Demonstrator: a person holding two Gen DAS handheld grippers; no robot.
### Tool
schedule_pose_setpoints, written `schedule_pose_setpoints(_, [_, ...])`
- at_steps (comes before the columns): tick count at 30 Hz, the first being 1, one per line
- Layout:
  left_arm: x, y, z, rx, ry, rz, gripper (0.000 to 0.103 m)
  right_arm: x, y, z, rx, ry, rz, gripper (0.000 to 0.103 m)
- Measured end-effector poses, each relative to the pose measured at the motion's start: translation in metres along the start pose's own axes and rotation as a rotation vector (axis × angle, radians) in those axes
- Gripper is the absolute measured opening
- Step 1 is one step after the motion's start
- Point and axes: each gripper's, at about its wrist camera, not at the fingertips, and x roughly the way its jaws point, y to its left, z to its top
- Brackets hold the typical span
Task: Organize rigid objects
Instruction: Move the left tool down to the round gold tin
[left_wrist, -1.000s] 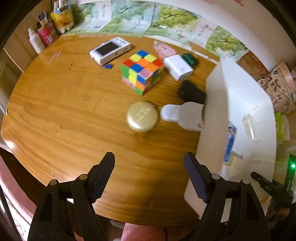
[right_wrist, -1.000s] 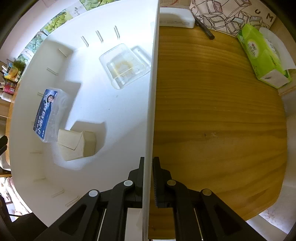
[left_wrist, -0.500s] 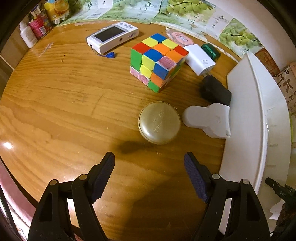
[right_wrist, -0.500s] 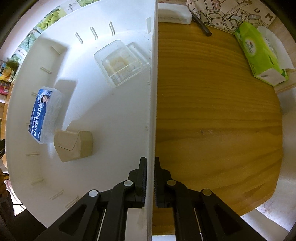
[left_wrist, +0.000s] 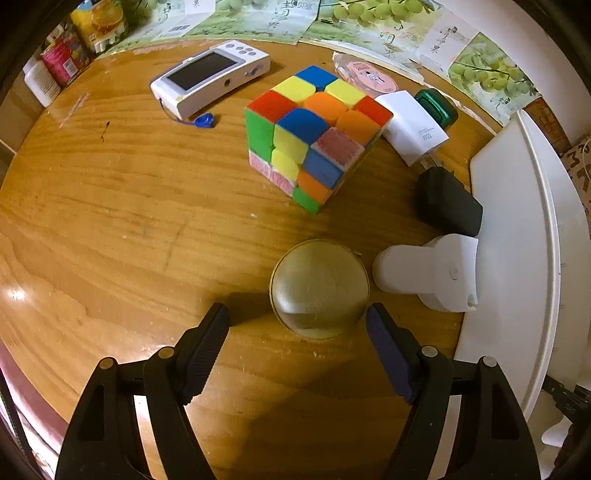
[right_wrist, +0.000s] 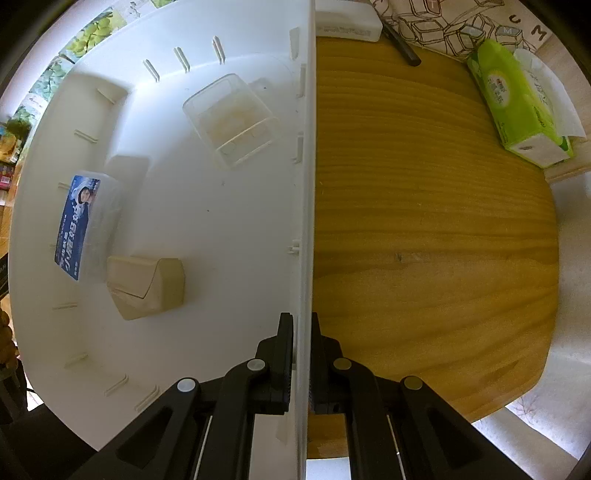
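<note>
My left gripper (left_wrist: 297, 321) is open, its fingers on either side of a round gold tin (left_wrist: 319, 288) lying on the wooden table (left_wrist: 129, 221); the right fingertip is close to its edge. Beyond it lie a colourful cube (left_wrist: 314, 136), a white device (left_wrist: 428, 271), a black block (left_wrist: 448, 206), a white charger (left_wrist: 413, 125) and a white handheld gadget (left_wrist: 208, 75). My right gripper (right_wrist: 303, 332) is shut on the wall of a white bin (right_wrist: 306, 184). In the bin lie a blue-labelled box (right_wrist: 79, 225), a beige box (right_wrist: 146, 286) and a clear box (right_wrist: 231, 118).
The bin's outer wall (left_wrist: 517, 240) stands just right of the tin and the white device. Bottles and packets (left_wrist: 55, 62) line the far left edge. A green tissue pack (right_wrist: 517, 99) and a black pen (right_wrist: 400, 44) lie beyond the bin.
My left gripper has moved forward and down to the gold tin, which now sits between its open fingers. The right gripper keeps its hold on the bin wall.
</note>
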Motion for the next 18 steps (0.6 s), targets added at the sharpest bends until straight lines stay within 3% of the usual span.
schedule_pose_setpoints(5, [0.0013, -0.003, 0.0037, 0.018, -0.008, 0.0, 0.073, -0.002, 0.0017, 0.0025, -0.001, 0.002, -0.012, 0.006])
schedule_pose_setpoints(9, [-0.0011, -0.0052, 0.005, 0.027, -0.014, -0.028, 0.059, 0.0019, 0.0026, 0.001, 0.005, -0.001, -0.011, 0.006])
schedule_pose_setpoints(18, [0.001, -0.0049, 0.0065, 0.025, -0.011, -0.031, 0.058, 0.0036, 0.0046, -0.0062, -0.004, -0.009, -0.018, 0.006])
